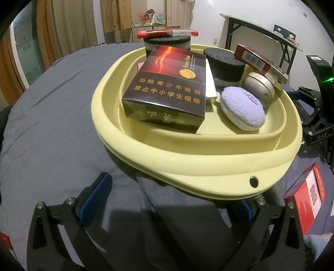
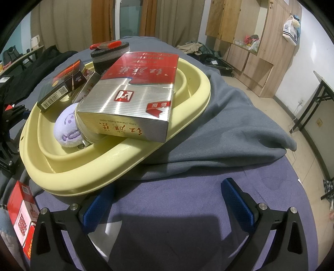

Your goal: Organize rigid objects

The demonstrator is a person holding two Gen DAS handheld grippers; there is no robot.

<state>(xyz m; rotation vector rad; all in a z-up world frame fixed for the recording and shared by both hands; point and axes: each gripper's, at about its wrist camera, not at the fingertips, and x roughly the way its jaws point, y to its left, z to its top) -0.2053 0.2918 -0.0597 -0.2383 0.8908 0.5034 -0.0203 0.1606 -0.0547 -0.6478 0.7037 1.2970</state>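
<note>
My left gripper (image 1: 169,200) & right gripper (image 2: 167,200) both gape wide, holding nothing, ribbed blue pads. Smooth pale-yellow plastic basin (image 1: 208,158) sits on wrinkled grey cloth (image 1: 52,125). Inside: glossy dark box (image 1: 167,87), fuzzy lilac puff (image 1: 242,108), round metal tin (image 1: 258,87), black foam cylinders. Right view alone shows the silver-red pack (image 2: 129,104) over the basin's near rim.

Grey bedsheet (image 1: 52,108), wooden cabinets (image 2: 250,31), curtains (image 2: 68,18), possibly a kettle (image 2: 35,40)
</note>
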